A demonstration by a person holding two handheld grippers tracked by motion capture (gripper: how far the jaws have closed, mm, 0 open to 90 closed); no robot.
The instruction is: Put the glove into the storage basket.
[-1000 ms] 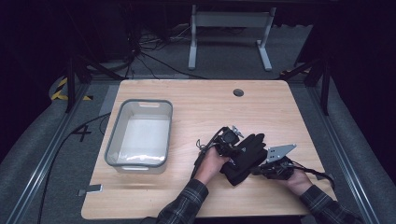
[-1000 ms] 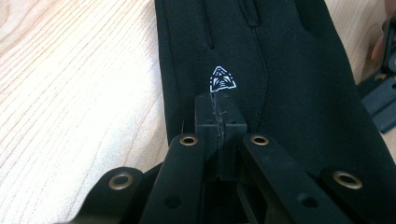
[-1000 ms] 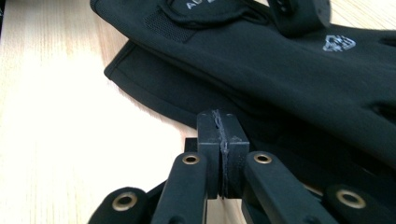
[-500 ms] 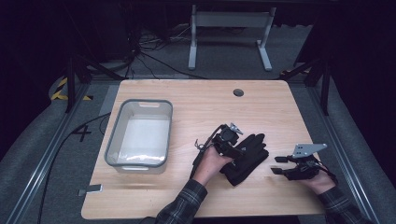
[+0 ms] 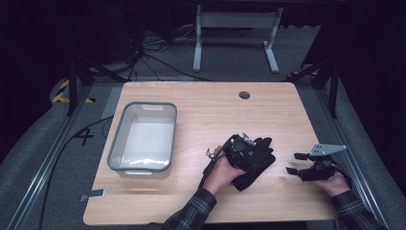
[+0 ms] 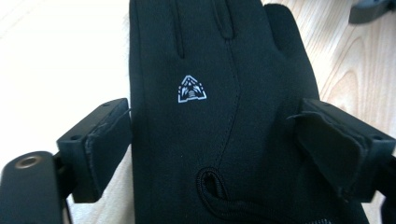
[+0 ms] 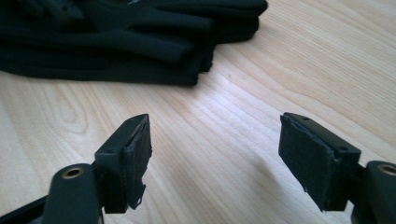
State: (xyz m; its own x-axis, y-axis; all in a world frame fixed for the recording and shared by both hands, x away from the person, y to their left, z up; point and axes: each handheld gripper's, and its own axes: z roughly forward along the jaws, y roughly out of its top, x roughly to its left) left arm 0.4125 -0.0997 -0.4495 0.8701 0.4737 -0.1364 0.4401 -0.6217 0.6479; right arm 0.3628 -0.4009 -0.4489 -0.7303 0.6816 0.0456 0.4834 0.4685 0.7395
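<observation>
1. Gloves (image 5: 253, 160), black and stacked, sit mid-right on the tabletop (image 5: 201, 110).
2. Left tool (image 6: 212, 140) straddles the top glove, jaws wide, not pinching, probably lining up a grab.
3. Right tool (image 5: 298, 163) hangs open nearby, empty.
4. Grey bin (image 5: 143, 165) waits off left.

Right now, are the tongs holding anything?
The left tongs straddle the black glove across its palm, jaws at its edges, but a firm pinch cannot be told. The right tongs are open and empty.

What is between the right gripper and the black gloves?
Just bare wooden table between the right gripper and the gloves, seen in the right gripper view.
</observation>
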